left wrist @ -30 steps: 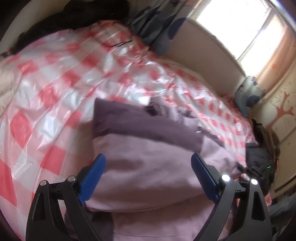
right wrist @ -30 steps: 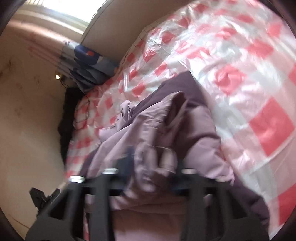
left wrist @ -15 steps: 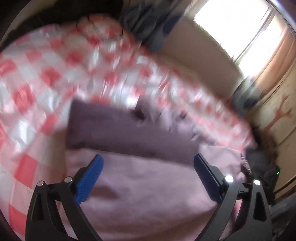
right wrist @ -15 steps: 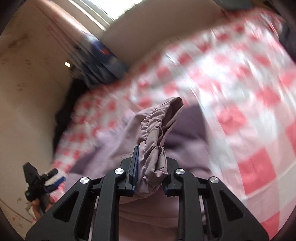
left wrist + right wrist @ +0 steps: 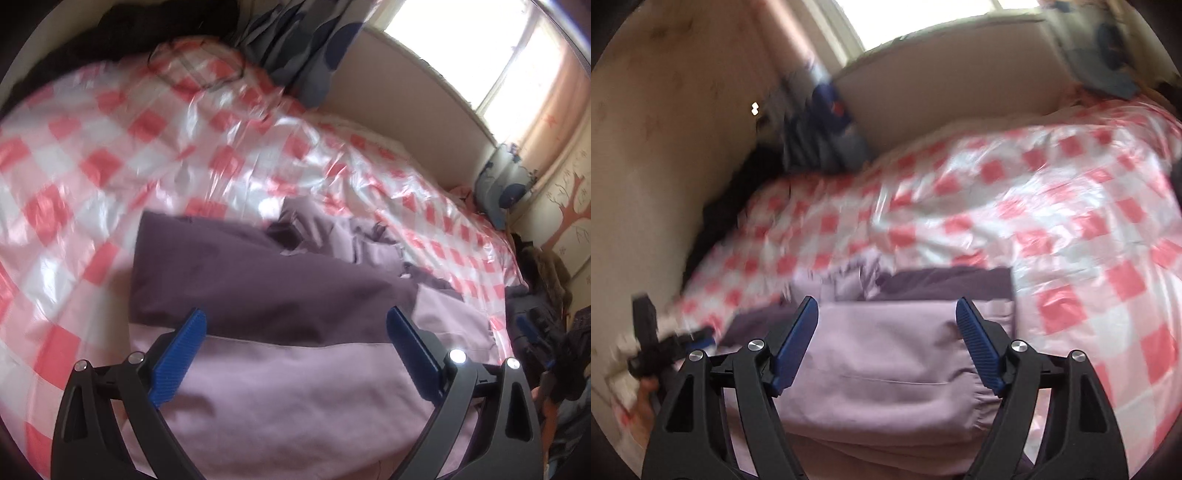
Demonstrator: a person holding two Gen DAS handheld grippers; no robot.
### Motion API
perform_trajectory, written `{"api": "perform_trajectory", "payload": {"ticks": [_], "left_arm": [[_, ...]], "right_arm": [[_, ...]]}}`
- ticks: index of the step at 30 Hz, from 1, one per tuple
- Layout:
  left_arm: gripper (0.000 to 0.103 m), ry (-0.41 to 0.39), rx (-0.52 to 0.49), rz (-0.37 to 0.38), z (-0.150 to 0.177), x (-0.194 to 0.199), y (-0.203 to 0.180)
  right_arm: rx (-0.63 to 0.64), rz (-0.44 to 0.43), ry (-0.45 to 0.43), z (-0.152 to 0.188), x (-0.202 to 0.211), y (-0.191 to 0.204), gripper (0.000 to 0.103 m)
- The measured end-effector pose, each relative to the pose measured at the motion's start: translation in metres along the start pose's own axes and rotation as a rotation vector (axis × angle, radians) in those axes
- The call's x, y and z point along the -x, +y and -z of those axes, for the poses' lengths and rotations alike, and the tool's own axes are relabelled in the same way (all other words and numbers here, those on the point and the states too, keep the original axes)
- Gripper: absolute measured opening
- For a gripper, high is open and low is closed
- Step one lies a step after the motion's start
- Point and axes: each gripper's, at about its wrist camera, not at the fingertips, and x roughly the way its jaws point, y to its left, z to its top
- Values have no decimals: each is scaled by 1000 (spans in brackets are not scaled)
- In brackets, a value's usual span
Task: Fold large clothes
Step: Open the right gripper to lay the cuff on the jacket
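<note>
Checked sheet [image 5: 110, 155], red and white, glossy and creased: covers the bed and carries everything below.

Garment [image 5: 295, 398], large, pale lilac with dark purple panels: lies on the sheet, partly folded into a thick, roughly rectangular bundle. In the left wrist view a broad lilac layer fills the foreground, a dark purple band [image 5: 258, 288] crosses behind it, and crumpled lilac cloth bunches at the far side. The bundle's long axis runs across the frame, left to right, parallel to the line between the fingertips. In the right wrist view the same garment [image 5: 886, 354] shows a folded lilac flap on top with a gathered, elastic-like edge at its near right side; a dark purple strip [image 5: 945, 280] lies beyond it.

Left gripper [image 5: 295, 332]: jaws spread wide and empty, poised over the bundle; whether the blue pads [image 5: 177, 354] touch the cloth cannot be told.

Right gripper [image 5: 886, 325]: jaws released and apart, nothing between them; the blue pads [image 5: 979, 350] flank the lilac flap, contact unclear.
</note>
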Motion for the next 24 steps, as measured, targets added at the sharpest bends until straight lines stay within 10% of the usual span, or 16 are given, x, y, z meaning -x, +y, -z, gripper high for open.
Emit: {"api": "perform_trajectory", "payload": {"ticks": [5, 13, 19, 24], "left_arm": [[94, 45, -96, -53, 19, -31, -2], [96, -83, -101, -33, 18, 31, -1], [96, 99, 11, -115, 35, -15, 47], [96, -30, 36, -37, 30, 24, 48]], "right_arm": [[-19, 90, 242, 34, -84, -33, 67], [36, 133, 121, 31, -27, -12, 68], [-41, 133, 230, 43, -45, -39, 69], [76, 115, 129, 39, -4, -13, 77]]}}
